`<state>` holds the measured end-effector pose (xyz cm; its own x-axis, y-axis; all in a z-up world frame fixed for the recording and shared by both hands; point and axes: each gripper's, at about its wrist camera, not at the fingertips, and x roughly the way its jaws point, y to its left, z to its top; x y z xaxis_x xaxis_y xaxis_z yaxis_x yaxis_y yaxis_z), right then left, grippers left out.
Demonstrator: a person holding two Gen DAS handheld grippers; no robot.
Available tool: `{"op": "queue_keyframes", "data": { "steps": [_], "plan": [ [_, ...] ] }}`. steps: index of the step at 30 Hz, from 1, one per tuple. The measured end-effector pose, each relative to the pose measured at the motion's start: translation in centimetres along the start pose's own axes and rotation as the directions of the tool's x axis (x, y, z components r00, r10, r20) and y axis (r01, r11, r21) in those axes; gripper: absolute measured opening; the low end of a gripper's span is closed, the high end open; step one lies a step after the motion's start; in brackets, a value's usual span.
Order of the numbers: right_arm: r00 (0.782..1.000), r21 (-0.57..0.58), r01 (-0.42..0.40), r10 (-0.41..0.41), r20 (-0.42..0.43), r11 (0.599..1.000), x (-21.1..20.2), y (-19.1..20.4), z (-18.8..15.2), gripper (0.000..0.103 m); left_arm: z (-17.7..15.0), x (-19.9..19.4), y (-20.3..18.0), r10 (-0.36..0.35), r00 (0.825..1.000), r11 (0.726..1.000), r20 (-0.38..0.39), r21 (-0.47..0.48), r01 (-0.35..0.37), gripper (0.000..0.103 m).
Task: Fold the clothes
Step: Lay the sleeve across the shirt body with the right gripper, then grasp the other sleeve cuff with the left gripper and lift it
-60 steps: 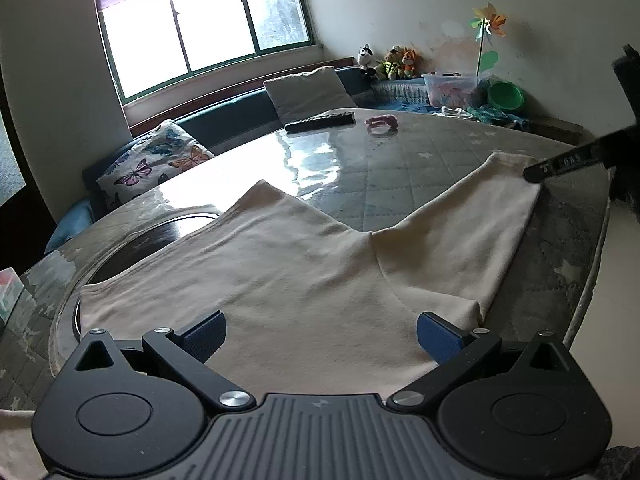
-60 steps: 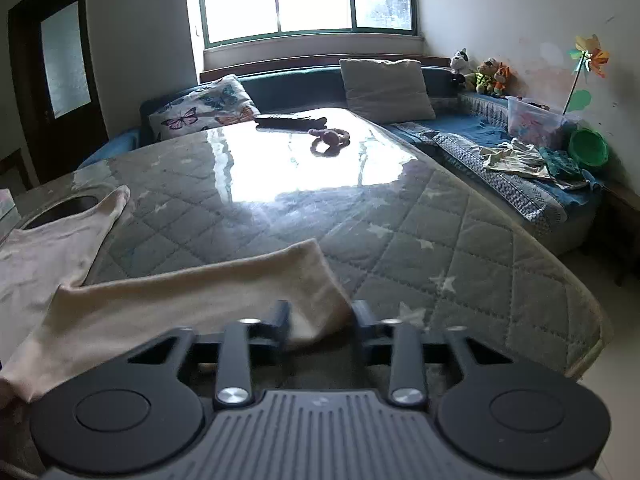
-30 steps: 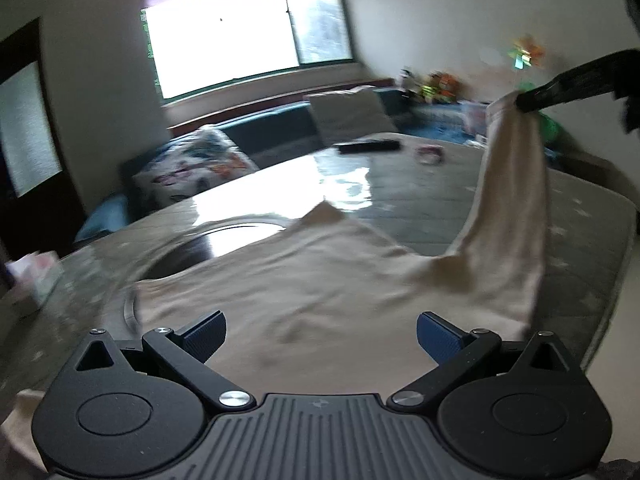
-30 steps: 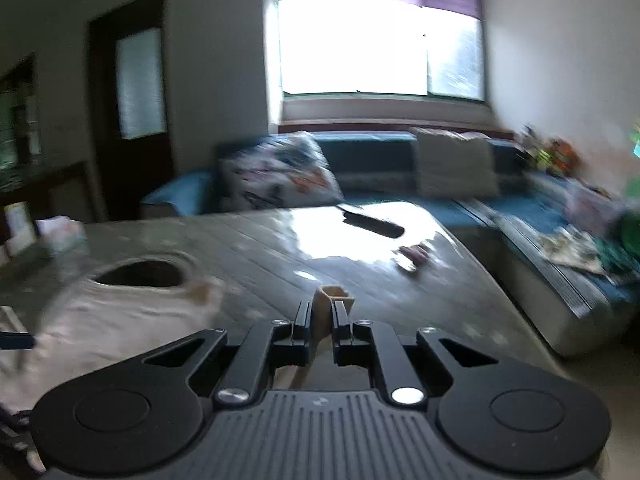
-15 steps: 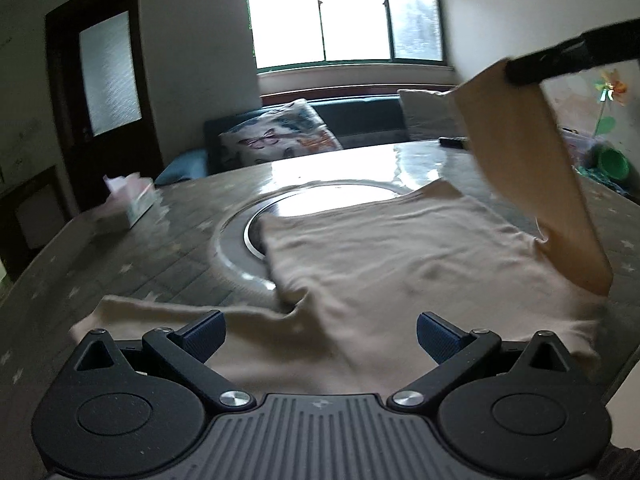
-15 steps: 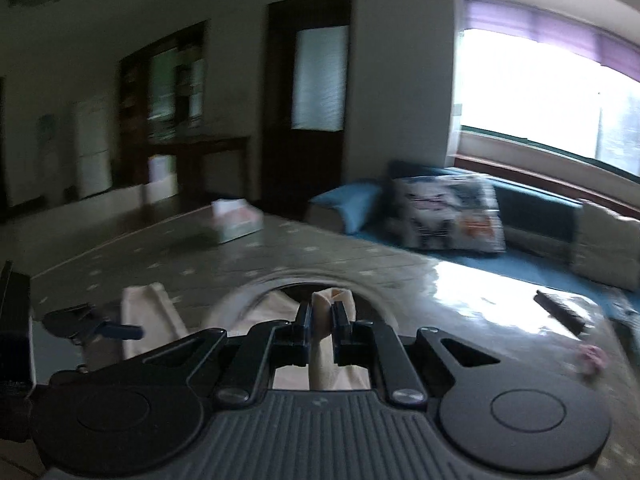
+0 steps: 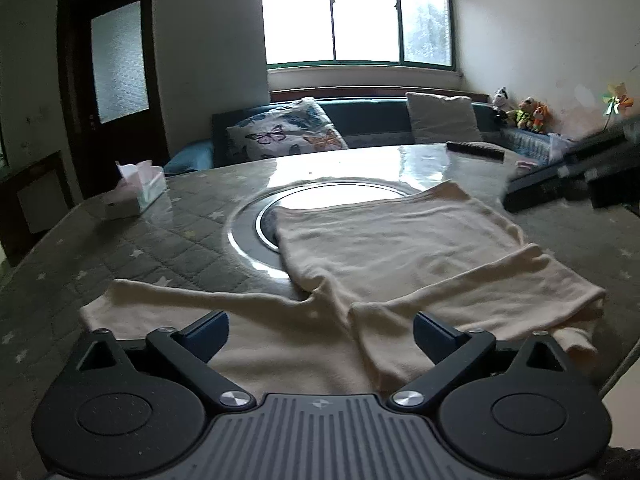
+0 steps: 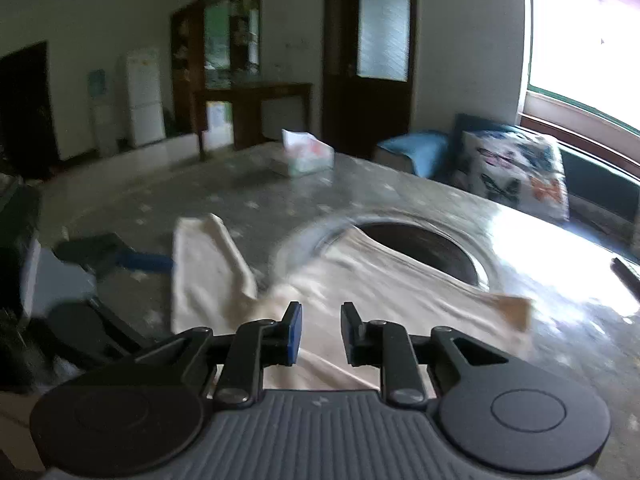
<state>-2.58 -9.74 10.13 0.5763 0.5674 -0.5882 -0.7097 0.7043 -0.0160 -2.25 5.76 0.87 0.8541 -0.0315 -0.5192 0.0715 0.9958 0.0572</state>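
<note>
A cream long-sleeved garment (image 7: 392, 248) lies spread on the round quilted table (image 7: 168, 240). One sleeve (image 7: 480, 296) is folded across its lower body; the other sleeve (image 7: 180, 300) stretches out to the left. My left gripper (image 7: 320, 330) hovers at the garment's near edge, its jaws wide and closing a little, pads pressing nothing. My right gripper (image 8: 320, 334) is over the garment (image 8: 400, 292), its jaws opening, with a narrow empty gap between the pads. In the left wrist view the right gripper (image 7: 560, 176) is a dark blur at the far right.
A tissue box (image 7: 136, 196) stands at the table's far left. A black remote (image 7: 474, 150) and a small pink item (image 7: 526, 165) lie at the back. A round inset ring (image 7: 248, 224) lies partly under the garment. The table edge (image 7: 624, 364) drops off near right.
The right gripper carried the pinched sleeve across the garment, then its jaws parted and let it go. The sleeve now lies folded over the body. The left view swung leftward.
</note>
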Motion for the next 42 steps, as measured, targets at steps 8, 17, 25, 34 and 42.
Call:
{"op": "queue_keyframes", "data": {
  "steps": [8, 17, 25, 34, 42],
  "plan": [
    [0.991, 0.066, 0.040, -0.032, -0.129, 0.997, -0.8, -3.4, -5.6, 0.022, 0.0, 1.3, -1.9, -0.068, 0.997, 0.997, -0.041, 0.032, 0.069, 0.063],
    [0.985, 0.140, 0.055, -0.031, -0.171, 0.989, -1.0, -5.0, -8.9, 0.024, -0.6, 2.2, -1.9, -0.053, 0.995, 0.997, -0.089, 0.054, 0.057, 0.037],
    [0.992, 0.128, 0.075, -0.061, -0.110, 0.989, 1.0, -6.2, -6.7, 0.024, -0.7, 2.5, -1.6, -0.035, 0.994, 0.998, -0.105, 0.043, 0.040, 0.039],
    [0.993, 0.119, 0.060, -0.047, -0.110, 0.991, 2.5, -5.4, -5.8, 0.024, -0.6, 1.5, -0.4, -0.025, 0.996, 0.999, -0.088, 0.026, 0.027, 0.039],
    [0.991, 0.050, -0.034, 0.040, -0.126, 0.998, 5.6, -1.7, -3.8, 0.023, -0.8, 1.1, 3.0, 0.067, 0.994, 0.996, -0.089, -0.049, -0.072, 0.048]
  ]
}}
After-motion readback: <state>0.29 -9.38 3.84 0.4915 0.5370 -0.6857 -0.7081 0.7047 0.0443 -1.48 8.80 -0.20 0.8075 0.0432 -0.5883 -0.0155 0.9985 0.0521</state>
